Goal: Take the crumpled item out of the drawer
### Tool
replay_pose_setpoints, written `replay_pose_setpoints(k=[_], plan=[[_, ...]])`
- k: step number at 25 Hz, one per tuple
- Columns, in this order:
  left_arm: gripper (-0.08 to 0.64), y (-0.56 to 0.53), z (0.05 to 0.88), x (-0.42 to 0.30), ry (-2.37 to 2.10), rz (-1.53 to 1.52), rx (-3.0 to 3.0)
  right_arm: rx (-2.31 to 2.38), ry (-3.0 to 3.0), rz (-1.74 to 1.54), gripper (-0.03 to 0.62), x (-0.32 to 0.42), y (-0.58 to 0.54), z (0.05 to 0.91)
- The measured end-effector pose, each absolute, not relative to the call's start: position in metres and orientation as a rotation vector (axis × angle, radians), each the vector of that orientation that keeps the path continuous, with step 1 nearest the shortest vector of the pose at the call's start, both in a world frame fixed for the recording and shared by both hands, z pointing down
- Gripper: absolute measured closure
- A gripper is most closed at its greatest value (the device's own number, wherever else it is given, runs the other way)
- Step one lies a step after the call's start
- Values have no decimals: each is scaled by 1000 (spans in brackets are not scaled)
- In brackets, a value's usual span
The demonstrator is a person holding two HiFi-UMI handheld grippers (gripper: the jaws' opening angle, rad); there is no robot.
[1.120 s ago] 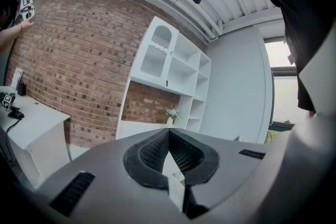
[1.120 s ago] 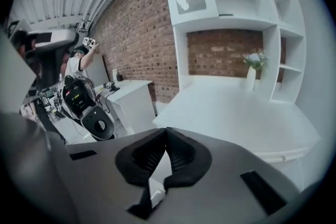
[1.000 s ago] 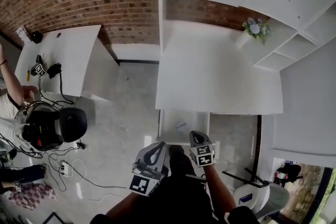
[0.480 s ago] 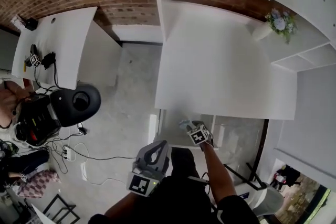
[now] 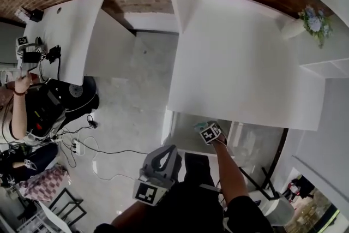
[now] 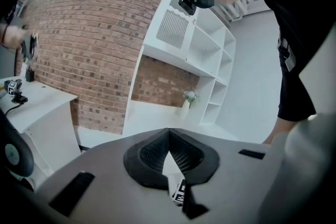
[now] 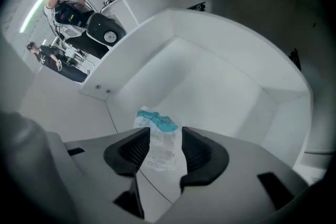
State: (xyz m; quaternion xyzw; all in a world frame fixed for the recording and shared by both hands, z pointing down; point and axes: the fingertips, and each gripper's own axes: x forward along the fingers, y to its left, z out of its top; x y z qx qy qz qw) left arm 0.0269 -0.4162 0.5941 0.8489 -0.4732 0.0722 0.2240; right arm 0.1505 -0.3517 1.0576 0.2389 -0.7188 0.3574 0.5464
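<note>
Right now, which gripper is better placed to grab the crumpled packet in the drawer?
Right. The right gripper is inside the drawer, jaws opening with the crumpled packet between them, not yet gripped. The left gripper, jaws together, hangs outside it, aimed at the shelves.

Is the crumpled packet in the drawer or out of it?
In it. The crumpled packet lies on the floor of the drawer; the right gripper, jaws opening, straddles it without pressing.

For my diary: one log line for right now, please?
right gripper: jaws opening, crumpled item between them, in drawer | left gripper: shut, empty
</note>
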Motion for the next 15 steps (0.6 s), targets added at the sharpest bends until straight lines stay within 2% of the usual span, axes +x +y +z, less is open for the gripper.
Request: replay_pose_setpoints(k=[5, 15], plan=[[543, -412, 601, 24, -1336, 212, 2314, 538, -1665, 856, 398, 150, -341, 1077], [543, -400, 597, 18, -1368, 213, 2306, 459, -1626, 854, 520, 149, -327, 1078]])
